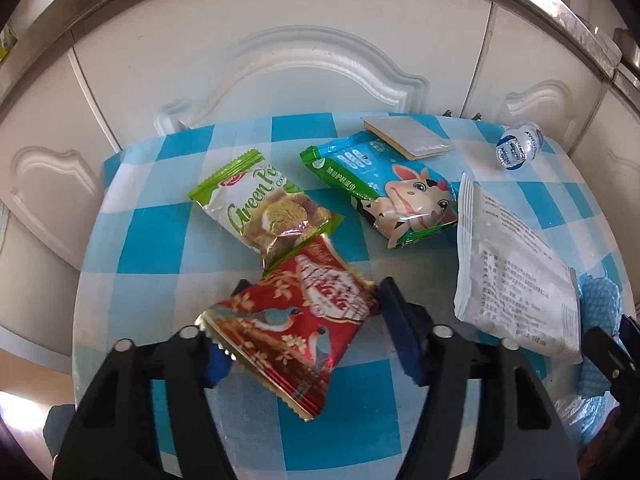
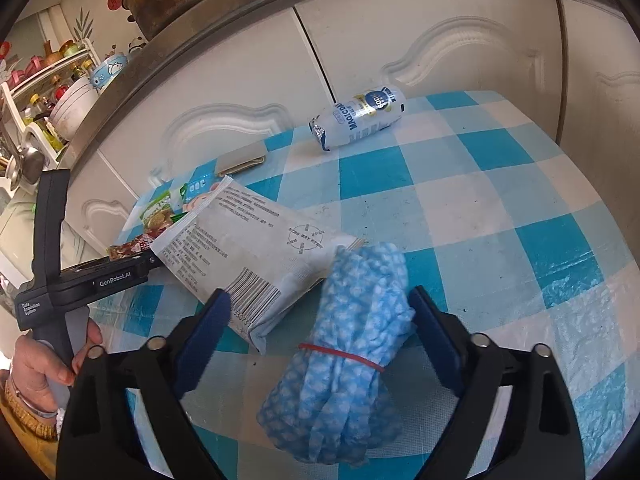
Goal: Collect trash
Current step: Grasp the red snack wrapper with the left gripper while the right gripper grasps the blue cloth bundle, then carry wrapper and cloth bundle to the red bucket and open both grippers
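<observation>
My left gripper (image 1: 308, 300) is open, its jaws on either side of a red snack wrapper (image 1: 296, 320) with birds on it, lying on the blue checked table (image 1: 160, 240). A green cookie wrapper (image 1: 260, 204), a cow-print wipes pack (image 1: 384, 188) and a white printed packet (image 1: 516, 268) lie beyond. My right gripper (image 2: 320, 304) is open around a rolled blue cloth bundle (image 2: 352, 344) tied with a red band. The white packet (image 2: 256, 256) lies just left of it. A small bottle (image 2: 358, 118) lies on its side at the far edge.
A flat grey card (image 1: 408, 136) rests on the wipes pack. The small bottle (image 1: 518, 146) lies at the far right of the table. White cabinet doors (image 1: 280, 60) stand right behind the table. The left gripper's body (image 2: 80, 276) and the person's hand are at the table's left edge.
</observation>
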`<state>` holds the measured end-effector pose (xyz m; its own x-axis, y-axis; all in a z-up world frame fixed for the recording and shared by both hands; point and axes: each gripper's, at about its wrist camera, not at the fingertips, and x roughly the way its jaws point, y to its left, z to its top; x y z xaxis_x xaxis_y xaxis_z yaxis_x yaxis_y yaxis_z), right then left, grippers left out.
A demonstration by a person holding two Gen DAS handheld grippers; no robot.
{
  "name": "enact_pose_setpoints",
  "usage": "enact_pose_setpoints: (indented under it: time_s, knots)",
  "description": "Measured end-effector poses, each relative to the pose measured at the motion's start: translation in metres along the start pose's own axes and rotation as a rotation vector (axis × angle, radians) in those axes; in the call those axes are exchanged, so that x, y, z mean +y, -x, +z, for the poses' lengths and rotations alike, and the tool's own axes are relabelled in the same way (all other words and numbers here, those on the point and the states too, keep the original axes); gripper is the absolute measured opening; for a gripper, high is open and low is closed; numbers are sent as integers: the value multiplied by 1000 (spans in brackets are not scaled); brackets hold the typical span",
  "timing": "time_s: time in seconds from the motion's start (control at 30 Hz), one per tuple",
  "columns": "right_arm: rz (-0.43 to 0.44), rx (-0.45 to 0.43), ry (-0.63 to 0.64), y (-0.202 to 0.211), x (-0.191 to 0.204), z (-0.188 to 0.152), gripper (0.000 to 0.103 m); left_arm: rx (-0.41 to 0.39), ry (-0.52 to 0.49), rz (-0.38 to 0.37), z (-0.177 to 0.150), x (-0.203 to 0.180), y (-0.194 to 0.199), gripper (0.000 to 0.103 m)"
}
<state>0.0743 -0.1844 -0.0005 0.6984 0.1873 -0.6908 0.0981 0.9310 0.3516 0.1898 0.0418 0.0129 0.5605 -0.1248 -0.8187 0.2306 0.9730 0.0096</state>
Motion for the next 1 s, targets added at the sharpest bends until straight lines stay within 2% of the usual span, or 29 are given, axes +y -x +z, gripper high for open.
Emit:
enact_pose_setpoints:
  time_s: [0.03,0.1,0.17,0.33,0.63,1.0]
  knots:
    - [-14,0,0,0,0,0,69,-4,7,-2,0,0,1,46]
    - [-27,1,3,0,-1,0,60,-3,23,-18,-1,3,4,28]
    - [-38,3,0,0,-3,-1,49,-1,36,-33,-4,6,6,26]
    - [-55,10,17,4,-3,-4,37,-7,54,-65,-17,12,15,24]
    - [16,-9,-49,25,-18,-20,28,-63,101,-114,-51,33,54,24]
    - [5,-60,-53,73,-16,-63,25,-148,155,-148,-111,55,115,24]
